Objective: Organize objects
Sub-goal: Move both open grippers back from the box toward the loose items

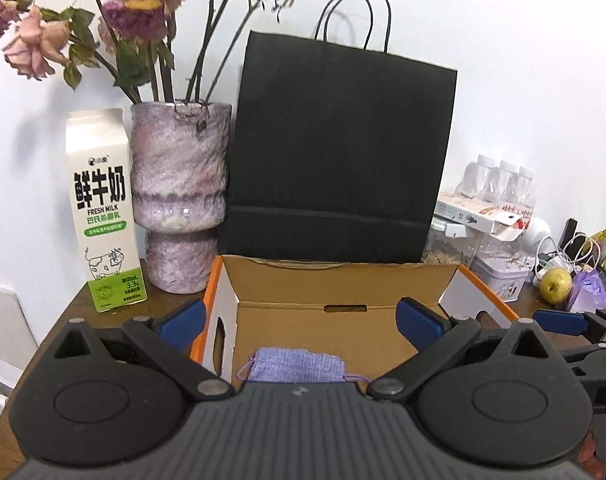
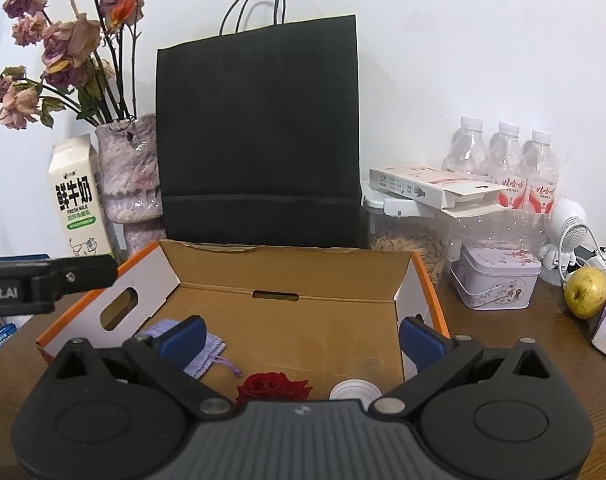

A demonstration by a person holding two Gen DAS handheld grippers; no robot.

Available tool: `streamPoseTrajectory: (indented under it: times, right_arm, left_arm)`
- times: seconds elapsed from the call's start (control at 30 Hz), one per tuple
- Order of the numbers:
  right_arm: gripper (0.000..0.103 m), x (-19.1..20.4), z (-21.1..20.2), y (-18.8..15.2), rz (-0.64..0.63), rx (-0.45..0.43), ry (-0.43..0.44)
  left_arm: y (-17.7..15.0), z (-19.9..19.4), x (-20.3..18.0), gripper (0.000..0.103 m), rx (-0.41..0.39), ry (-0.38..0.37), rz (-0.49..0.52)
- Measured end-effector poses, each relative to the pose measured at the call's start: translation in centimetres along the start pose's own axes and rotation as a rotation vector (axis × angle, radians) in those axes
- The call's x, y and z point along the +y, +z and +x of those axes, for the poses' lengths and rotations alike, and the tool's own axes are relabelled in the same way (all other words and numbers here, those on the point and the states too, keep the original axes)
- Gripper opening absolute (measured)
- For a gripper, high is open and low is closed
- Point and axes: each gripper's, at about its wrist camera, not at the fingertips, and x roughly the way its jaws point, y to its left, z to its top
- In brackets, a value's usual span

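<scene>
An open cardboard box (image 1: 335, 284) (image 2: 287, 272) with orange edges sits on the brown table. A small lilac cloth pouch (image 1: 297, 364) (image 2: 201, 350) lies on the box floor at the left. A red rose head (image 2: 273, 387) and a white bottle cap (image 2: 355, 389) lie at the near edge of the box floor. My left gripper (image 1: 303, 318) hangs open above the box with nothing between its blue pads. My right gripper (image 2: 303, 336) is open over the box as well and holds nothing. The other gripper's body (image 2: 43, 280) shows at the left of the right wrist view.
Behind the box stand a black paper bag (image 1: 339, 152) (image 2: 259, 136), a purple vase (image 1: 181, 196) of dried roses and a milk carton (image 1: 103, 208). To the right are water bottles (image 2: 503, 164), a clear container (image 2: 415, 236), a tin (image 2: 495, 276) and a yellow apple (image 2: 587, 294).
</scene>
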Motion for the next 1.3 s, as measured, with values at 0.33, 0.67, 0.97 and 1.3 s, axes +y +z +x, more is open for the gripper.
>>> streamPoseTrajectory:
  times: [0.33,0.67,0.97,1.3]
  right_arm:
    - [0.103,0.8,-3.1,0.2,-0.026,-0.048,0.019]
    - [0.103,1.0,-6.8,-0.5,-0.05,-0.083,0.031]
    - [0.103,1.0,-10.5,-1.9,-0.07,-0.096,0.043]
    - [0.103,0.7,-14.7,-3.7,-0.073,-0.101,0.052]
  left_arm:
    - [-0.1,-3.7,0.3,0.103,-0.037,0.021,-0.016]
    - [-1.5,-8.6,0.3,0.103,-0.078,0.035,-0.042]
    - [-3.1,-12.6,-0.4,0.103,-0.08,0.043,-0.042]
    - [-4.5,-16.9,-1.4,0.103,-0.078,0.044,-0.04]
